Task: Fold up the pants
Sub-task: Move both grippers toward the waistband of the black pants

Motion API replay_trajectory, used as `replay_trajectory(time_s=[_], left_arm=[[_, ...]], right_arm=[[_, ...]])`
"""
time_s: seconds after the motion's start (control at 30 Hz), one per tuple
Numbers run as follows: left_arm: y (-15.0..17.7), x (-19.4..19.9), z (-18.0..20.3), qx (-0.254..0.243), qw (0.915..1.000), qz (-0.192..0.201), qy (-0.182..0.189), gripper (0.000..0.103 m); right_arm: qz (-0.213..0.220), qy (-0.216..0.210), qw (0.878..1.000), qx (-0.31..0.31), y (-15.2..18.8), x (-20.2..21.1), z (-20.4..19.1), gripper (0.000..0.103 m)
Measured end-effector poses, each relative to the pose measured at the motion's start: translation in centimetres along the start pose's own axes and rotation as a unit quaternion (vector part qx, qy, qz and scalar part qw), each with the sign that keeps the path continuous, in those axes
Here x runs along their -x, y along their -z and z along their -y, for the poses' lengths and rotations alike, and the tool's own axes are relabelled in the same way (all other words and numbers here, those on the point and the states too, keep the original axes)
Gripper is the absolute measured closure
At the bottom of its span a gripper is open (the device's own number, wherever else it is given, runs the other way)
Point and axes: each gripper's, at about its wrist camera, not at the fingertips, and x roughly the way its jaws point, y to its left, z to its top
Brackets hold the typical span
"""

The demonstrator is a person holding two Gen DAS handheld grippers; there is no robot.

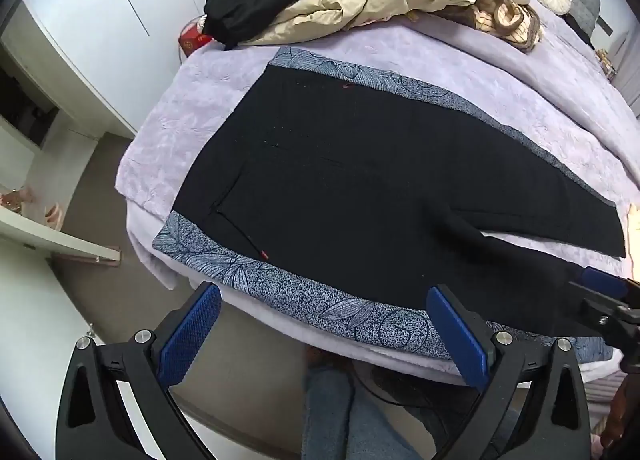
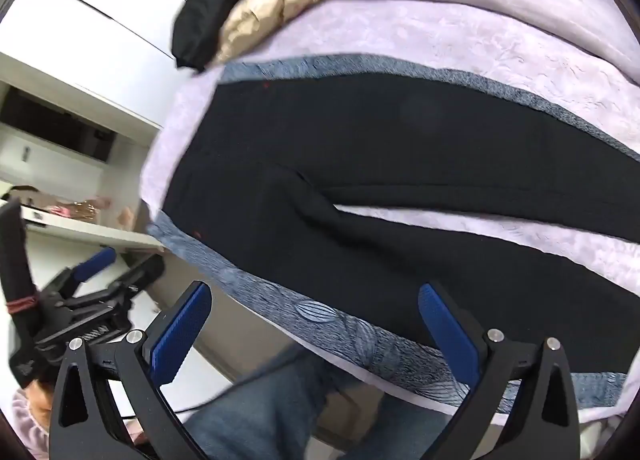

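Both tongs, left (image 1: 324, 324) and right (image 2: 316, 324), hang spread; pinch the near leg of the pants (image 1: 340, 180) at its outer edge and fold it far.

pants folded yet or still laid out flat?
Spread flat. The black pants lie full length on the patterned cloth, both legs apart with bedspread showing between them.

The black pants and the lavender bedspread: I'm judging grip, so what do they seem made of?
The black pants look like a matte woven or knit cloth, lying flat without shine. The lavender bedspread looks plush, perhaps embossed velvet or fleece: soft sheen, raised pattern.
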Motion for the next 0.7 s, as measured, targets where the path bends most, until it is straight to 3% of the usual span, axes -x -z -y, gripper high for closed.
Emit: replay_trajectory(time_s=[0.1,0.2,0.33,0.7], left_arm=[[-1.1,-0.7,-1.3,-0.023,0.9996,0.011,-0.011,0.0],[-2.1,-2.2,-3.0,-0.059,0.9982,-0.011,-0.002,0.0],[-2.8,-3.5,-5.5,-0.097,0.9951,-0.022,-0.001,0.0],[-3.3,-6.4,-8.8,-0.112,0.9922,-0.051,0.018,0.0]], right_arm=[[0.015,0.013,1.0,-0.012,-0.1,-0.5,-0.9,0.0],[0.012,0.038,0.998,-0.044,0.1,-2.2,-1.7,0.0],[0.014,0.041,0.995,-0.095,0.9,-3.9,-3.6,0.0],[0.015,0.067,0.986,-0.15,2.5,-4.6,-4.8,0.0]])
